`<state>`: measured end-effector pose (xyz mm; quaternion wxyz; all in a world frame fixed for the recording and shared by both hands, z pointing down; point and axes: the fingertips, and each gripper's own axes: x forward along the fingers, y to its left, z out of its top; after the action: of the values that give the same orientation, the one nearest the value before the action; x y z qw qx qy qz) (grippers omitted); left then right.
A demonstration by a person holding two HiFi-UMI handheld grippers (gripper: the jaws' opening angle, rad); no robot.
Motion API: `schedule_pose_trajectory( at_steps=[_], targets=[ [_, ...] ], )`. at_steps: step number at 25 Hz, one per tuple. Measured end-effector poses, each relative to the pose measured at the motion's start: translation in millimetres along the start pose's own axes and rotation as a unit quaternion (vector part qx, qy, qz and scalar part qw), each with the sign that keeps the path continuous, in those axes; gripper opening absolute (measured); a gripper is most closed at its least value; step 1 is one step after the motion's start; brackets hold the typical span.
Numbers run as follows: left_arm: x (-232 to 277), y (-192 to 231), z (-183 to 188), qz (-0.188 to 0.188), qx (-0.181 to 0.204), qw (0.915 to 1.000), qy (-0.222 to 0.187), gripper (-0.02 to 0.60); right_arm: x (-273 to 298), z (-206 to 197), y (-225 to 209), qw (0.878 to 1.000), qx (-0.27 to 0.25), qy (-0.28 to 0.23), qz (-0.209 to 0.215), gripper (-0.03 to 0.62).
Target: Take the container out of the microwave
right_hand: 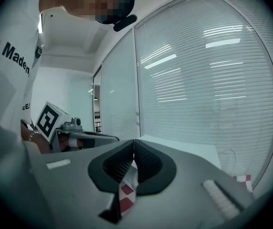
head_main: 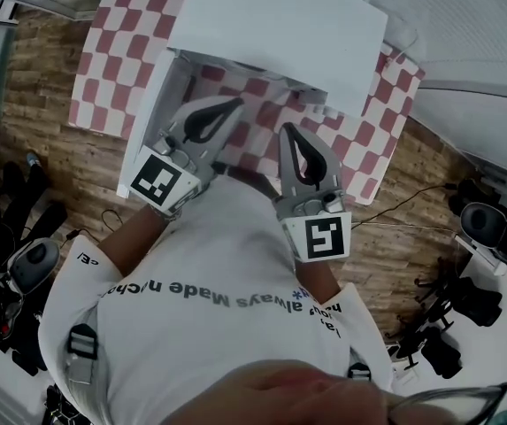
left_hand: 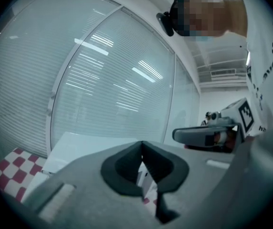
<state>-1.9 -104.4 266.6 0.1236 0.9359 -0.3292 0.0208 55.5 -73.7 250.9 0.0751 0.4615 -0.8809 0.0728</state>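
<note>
White shirt [head_main: 235, 273] of the person fills the lower centre of the head view. Above it, left claw [head_main: 232, 106] and right claw [head_main: 287, 131] both point toward the white microwave [head_main: 280, 20] at upper centre, each carrying its marker cube. Both claws are clenched on nothing, tips together in the left gripper view [left_hand: 142, 144] and right gripper view [right_hand: 134, 142]. The microwave stands on the red-and-white checked table [head_main: 111, 69]. The container shows in no view.

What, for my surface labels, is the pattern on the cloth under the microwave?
The cloth has red-and-white checks; the head view shows it best.
</note>
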Motion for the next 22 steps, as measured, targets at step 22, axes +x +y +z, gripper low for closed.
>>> schedule_pose_trajectory(
  at_steps=[22],
  targets=[
    [14.9, 49.7, -88.7, 0.026, -0.030, 0.9990, 0.019, 0.011, 52.3, -87.1, -3.3, 0.998, 0.052, 0.034, -0.015, 0.032]
  ],
)
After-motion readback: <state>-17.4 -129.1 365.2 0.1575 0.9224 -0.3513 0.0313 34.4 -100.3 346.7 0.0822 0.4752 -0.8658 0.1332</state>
